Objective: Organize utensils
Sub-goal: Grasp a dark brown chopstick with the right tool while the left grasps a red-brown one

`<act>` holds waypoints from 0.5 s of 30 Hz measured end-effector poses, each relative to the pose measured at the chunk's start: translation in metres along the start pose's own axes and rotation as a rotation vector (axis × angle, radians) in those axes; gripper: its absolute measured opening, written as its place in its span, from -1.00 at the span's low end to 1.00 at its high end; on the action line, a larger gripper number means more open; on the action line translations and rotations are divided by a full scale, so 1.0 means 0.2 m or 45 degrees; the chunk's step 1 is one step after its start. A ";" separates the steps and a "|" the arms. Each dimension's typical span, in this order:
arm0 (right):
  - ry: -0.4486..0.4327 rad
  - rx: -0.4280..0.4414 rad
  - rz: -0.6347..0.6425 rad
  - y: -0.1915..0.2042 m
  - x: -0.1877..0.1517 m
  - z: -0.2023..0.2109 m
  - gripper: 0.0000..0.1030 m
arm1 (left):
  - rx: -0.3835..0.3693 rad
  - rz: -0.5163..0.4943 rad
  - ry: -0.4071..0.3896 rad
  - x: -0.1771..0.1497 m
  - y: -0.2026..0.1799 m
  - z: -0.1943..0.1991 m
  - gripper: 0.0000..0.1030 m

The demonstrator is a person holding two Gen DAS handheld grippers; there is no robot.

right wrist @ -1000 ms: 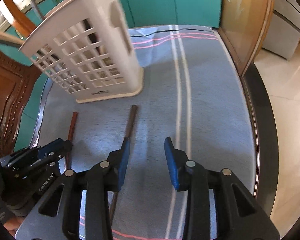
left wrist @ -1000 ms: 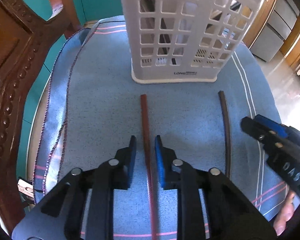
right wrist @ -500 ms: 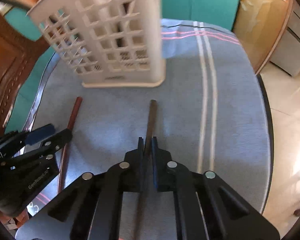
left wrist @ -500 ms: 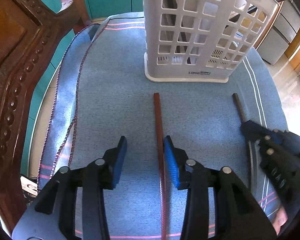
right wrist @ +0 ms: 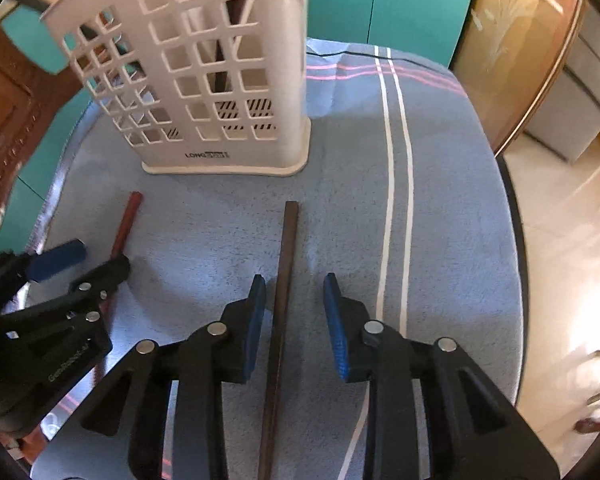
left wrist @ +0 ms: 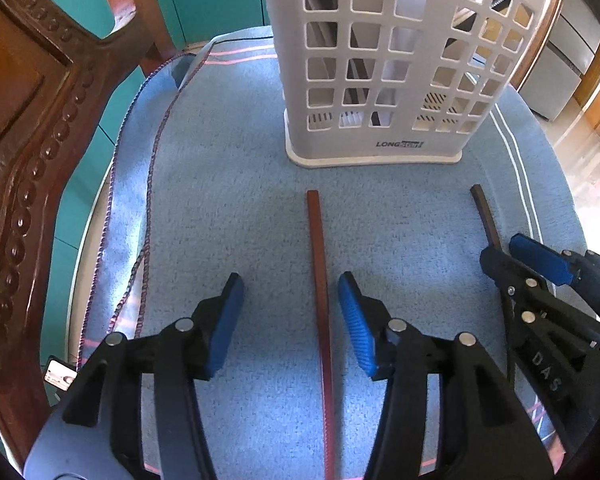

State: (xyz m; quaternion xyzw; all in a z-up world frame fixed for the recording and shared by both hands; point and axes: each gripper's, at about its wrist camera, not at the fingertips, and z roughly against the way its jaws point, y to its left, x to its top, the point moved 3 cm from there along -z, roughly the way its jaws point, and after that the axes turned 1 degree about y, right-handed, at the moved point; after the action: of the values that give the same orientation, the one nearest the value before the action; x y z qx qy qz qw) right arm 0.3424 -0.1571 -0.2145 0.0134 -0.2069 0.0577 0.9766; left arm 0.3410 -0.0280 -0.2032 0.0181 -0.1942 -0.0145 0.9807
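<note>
Two sticks not yet put away: red stick (left wrist: 320, 280) and brown stick (right wrist: 282, 288) flat on the blue cloth (left wrist: 228, 208) over the tabletop, side by side, near the front of the white basket (left wrist: 380, 80). Some dark things already upright inside the basket, too hidden to name. Left gripper (left wrist: 290, 320) fingers opening around the red stick, right gripper (right wrist: 294, 320) fingers opening around the brown stick, no squeeze on either, so both pick-ups and drop-ins probably left to do.
</note>
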 end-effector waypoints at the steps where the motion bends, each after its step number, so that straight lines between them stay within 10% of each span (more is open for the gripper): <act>1: -0.004 -0.010 0.006 0.01 0.00 0.00 -0.41 | 0.002 -0.001 -0.001 0.00 0.00 0.00 0.00; 15: -0.021 -0.023 0.021 0.04 -0.04 0.02 -0.41 | 0.027 -0.029 -0.021 -0.03 -0.04 0.02 0.01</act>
State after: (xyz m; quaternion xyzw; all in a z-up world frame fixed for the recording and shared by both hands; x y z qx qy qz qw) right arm 0.3334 -0.1508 -0.2135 0.0033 -0.2156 0.0637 0.9744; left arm 0.3348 -0.0350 -0.2026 0.0307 -0.2021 -0.0237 0.9786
